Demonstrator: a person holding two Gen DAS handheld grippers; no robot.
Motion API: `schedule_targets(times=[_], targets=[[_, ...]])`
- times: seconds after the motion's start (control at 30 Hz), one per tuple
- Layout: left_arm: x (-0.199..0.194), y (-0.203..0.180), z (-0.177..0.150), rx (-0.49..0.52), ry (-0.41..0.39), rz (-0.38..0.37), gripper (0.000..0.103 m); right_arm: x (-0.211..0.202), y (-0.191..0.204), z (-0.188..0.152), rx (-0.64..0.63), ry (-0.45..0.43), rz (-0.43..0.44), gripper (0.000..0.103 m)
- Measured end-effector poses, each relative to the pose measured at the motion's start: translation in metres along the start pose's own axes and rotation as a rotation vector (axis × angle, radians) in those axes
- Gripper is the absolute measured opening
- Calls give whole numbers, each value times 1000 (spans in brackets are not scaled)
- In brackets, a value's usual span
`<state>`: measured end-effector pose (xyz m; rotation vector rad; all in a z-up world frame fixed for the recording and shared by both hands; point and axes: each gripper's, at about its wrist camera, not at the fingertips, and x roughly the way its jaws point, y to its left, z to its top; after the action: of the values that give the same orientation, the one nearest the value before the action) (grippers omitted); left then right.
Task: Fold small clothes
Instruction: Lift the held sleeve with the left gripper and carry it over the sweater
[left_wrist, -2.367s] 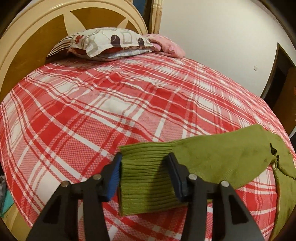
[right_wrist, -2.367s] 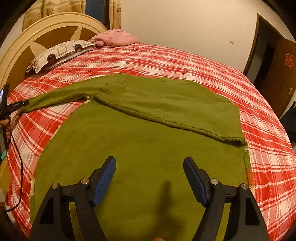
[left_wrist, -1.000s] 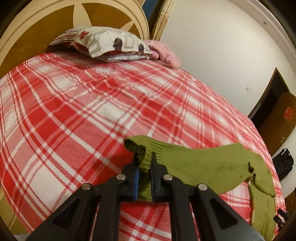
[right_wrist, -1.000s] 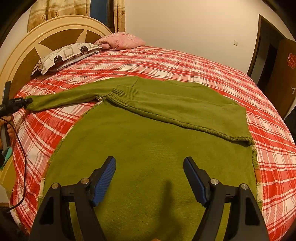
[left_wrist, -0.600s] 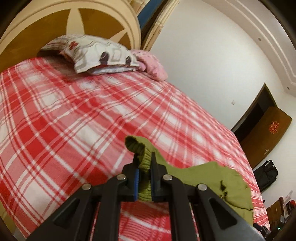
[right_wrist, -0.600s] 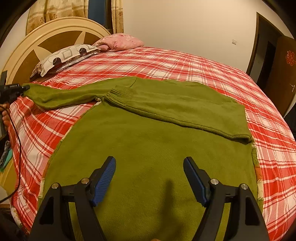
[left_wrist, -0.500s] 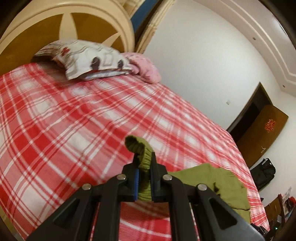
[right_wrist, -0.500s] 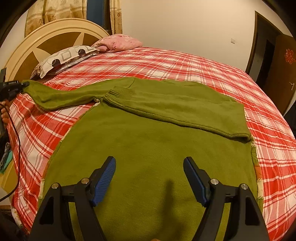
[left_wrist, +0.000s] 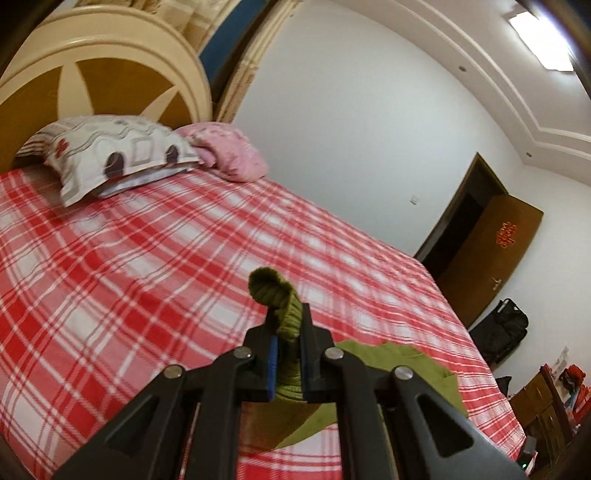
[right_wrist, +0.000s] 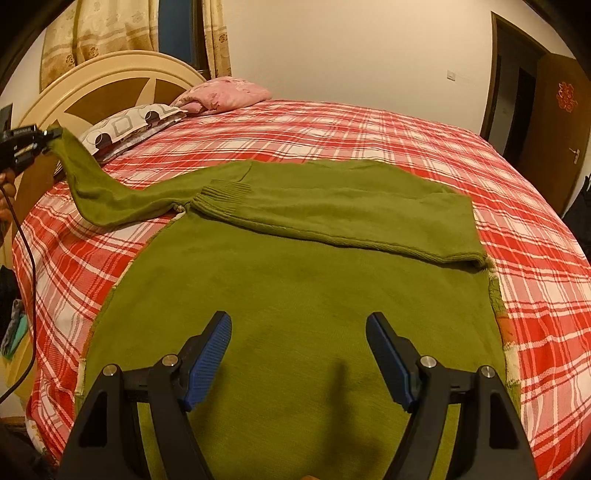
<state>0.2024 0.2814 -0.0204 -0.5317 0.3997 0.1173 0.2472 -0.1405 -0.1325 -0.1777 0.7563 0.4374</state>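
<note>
A green knit sweater (right_wrist: 295, 295) lies flat on the red plaid bed (right_wrist: 406, 133). Its right sleeve (right_wrist: 351, 218) is folded across the chest. My left gripper (left_wrist: 287, 332) is shut on the ribbed cuff (left_wrist: 275, 291) of the left sleeve (right_wrist: 107, 192) and holds it raised above the bed at the far left; it also shows in the right wrist view (right_wrist: 51, 134). My right gripper (right_wrist: 298, 332) is open and empty, hovering over the sweater's lower body.
A patterned pillow (left_wrist: 110, 155) and a pink pillow (left_wrist: 225, 155) lie by the round headboard (left_wrist: 103, 81). A dark doorway (left_wrist: 461, 240) and brown door are at the far right. A cable (right_wrist: 29, 266) hangs off the bed's left edge.
My left gripper closed on the left sleeve cuff, then lifted it off the bed and tilted upward. The sleeve now rises from the bed. The right gripper stayed in place.
</note>
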Motion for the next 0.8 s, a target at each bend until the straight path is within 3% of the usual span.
schedule_targets(times=[0.3,0.8], targets=[[17,-70,18,77,-17,-99,9,-5,-19,-8,47,-16,-1,76],[66,-199,17,222,9,-245,9,-12,-68,-24,140,-31,-9,76]])
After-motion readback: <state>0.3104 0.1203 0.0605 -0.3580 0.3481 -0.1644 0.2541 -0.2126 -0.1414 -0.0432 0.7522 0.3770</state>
